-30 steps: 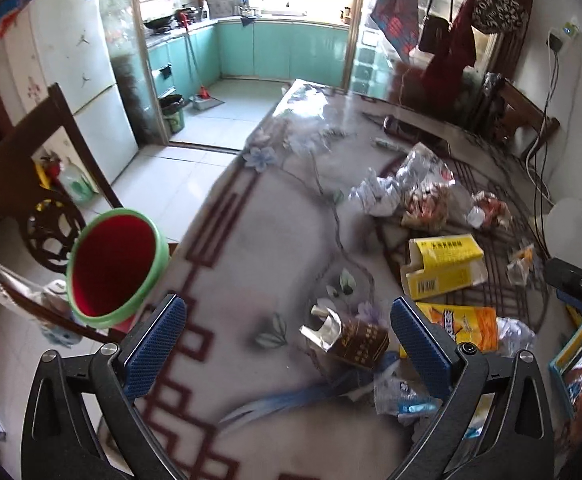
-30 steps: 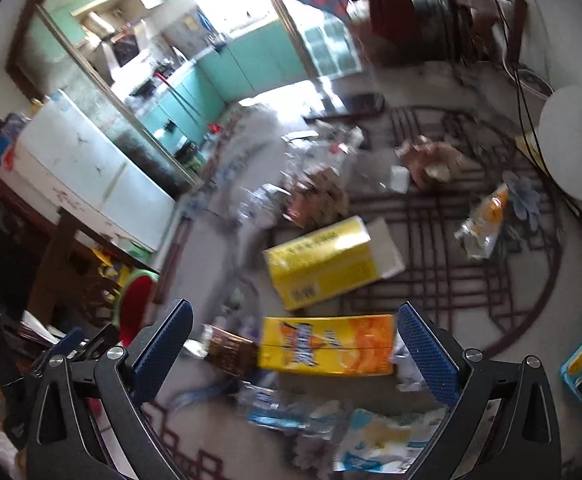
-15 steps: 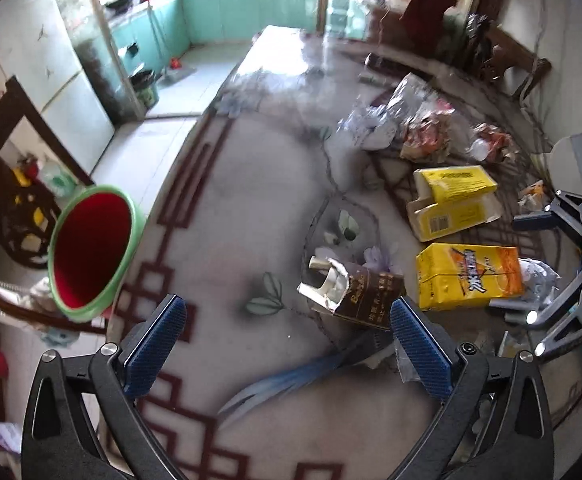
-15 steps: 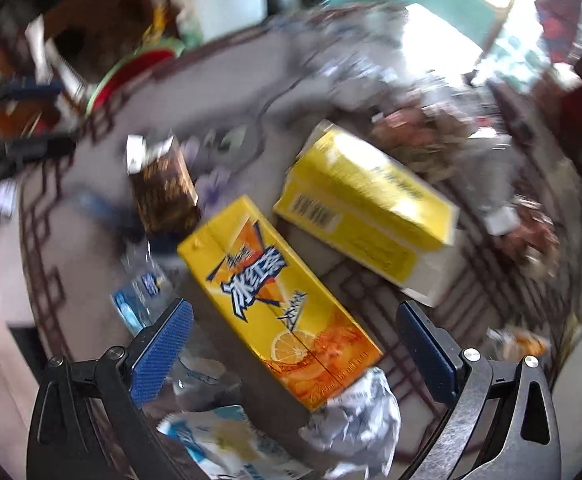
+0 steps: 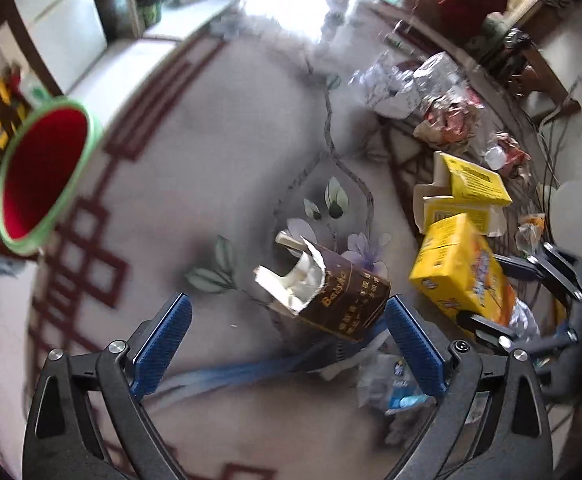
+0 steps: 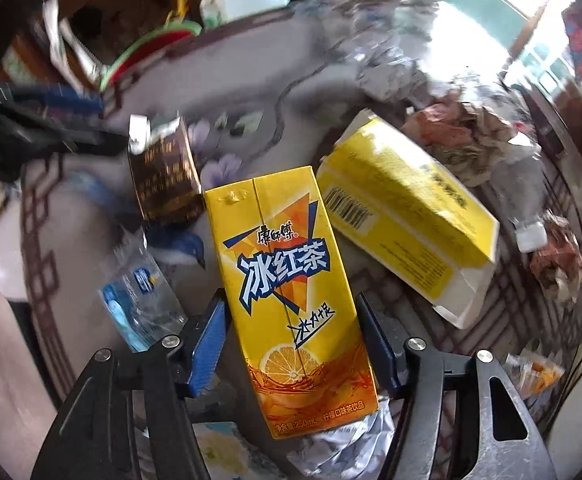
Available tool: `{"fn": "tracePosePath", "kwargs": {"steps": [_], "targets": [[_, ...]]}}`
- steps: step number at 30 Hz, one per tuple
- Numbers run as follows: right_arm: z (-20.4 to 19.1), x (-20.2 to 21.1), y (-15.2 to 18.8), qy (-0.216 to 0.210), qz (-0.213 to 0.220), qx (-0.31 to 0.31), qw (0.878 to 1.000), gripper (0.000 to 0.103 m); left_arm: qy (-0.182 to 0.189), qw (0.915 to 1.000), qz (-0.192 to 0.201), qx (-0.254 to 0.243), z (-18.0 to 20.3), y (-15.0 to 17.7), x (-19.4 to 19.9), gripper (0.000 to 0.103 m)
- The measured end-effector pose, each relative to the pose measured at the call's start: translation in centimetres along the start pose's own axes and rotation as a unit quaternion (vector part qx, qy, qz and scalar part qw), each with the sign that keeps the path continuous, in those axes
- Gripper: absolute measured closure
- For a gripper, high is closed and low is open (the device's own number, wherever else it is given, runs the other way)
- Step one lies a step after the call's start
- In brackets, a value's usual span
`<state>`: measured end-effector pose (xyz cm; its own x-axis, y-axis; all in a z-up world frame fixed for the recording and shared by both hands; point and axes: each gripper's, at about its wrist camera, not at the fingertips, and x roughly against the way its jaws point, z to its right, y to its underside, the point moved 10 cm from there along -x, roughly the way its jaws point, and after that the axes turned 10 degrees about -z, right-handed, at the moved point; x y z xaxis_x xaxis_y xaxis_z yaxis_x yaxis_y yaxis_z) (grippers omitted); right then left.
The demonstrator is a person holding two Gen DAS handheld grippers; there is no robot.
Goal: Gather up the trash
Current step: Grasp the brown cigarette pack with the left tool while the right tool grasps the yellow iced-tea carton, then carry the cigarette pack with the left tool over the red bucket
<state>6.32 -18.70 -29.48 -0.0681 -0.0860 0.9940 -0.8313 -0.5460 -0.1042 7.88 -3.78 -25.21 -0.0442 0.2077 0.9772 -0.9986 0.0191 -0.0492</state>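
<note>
My right tool [image 6: 289, 334] has just been closing, and the yellow iced tea carton [image 6: 287, 280] sits between its blue pads, both against the carton's sides. Just right of it I see an opened yellow box [image 6: 407, 224] lying flat on the table [image 6: 251, 92]. To the left, a torn brown carton [image 6: 163, 172], touching the tea carton's corner, and a clear plastic wrapper [image 6: 139, 300]. Crumpled wrappers [image 6: 467, 136] pile up beyond the box.

Trash [image 5: 447, 116] crowds the right; left tabletop [image 5: 195, 184] seems clear.
</note>
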Motion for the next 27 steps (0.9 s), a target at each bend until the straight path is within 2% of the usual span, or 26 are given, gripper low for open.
{"fn": "tracePosePath", "kwargs": {"steps": [8, 10, 11, 13, 15, 17, 18, 19, 22, 27], "targets": [[2.1, 4.3, 1.5, 0.009, 0.058, -0.108, 0.992, 0.041, -0.020, 0.9985, -0.018, 0.047, 1.1, -1.0, -2.8, 0.007], [1.9, 5.1, 1.9, 0.009, 0.072, -0.131, 0.989, 0.041, -0.010, 0.9976, -0.026, 0.063, 1.0, -0.8, -3.7, 0.019], [1.8, 5.5, 1.8, 0.008, 0.077, -0.141, 0.987, 0.041, -0.018, 0.9977, -0.016, 0.063, 0.8, -0.9, -3.6, 0.023], [2.1, 6.6, 2.3, 0.004, 0.089, -0.164, 0.982, 0.041, -0.013, 0.9984, -0.005, 0.054, 1.0, -1.1, -3.2, 0.050], [2.2, 7.8, 2.5, -0.002, 0.109, -0.187, 0.976, 0.041, 0.015, 0.9986, -0.005, 0.051, 1.1, -1.3, -2.9, 0.057], [2.0, 8.7, 2.4, -0.006, 0.126, -0.203, 0.971, 0.041, 0.025, 0.9982, -0.002, 0.054, 0.8, -1.3, -2.5, 0.062], [1.9, 9.1, 2.2, -0.008, 0.133, -0.211, 0.968, 0.041, 0.025, 0.9984, 0.003, 0.050, 0.6, -1.3, -2.1, 0.067], [1.8, 9.5, 1.9, -0.010, 0.141, -0.219, 0.965, 0.041, 0.025, 0.9986, 0.009, 0.045, 0.4, -1.4, -1.7, 0.078], [1.2, 10.3, 1.3, -0.021, 0.157, -0.236, 0.959, 0.041, 0.023, 0.9991, 0.020, 0.028, 0.2, -1.4, -0.3, 0.088], [0.5, 11.5, 0.3, -0.019, 0.177, -0.246, 0.953, 0.041, 0.008, 0.9987, 0.051, -0.007, -0.4, -2.4, 1.8, 0.094]]}}
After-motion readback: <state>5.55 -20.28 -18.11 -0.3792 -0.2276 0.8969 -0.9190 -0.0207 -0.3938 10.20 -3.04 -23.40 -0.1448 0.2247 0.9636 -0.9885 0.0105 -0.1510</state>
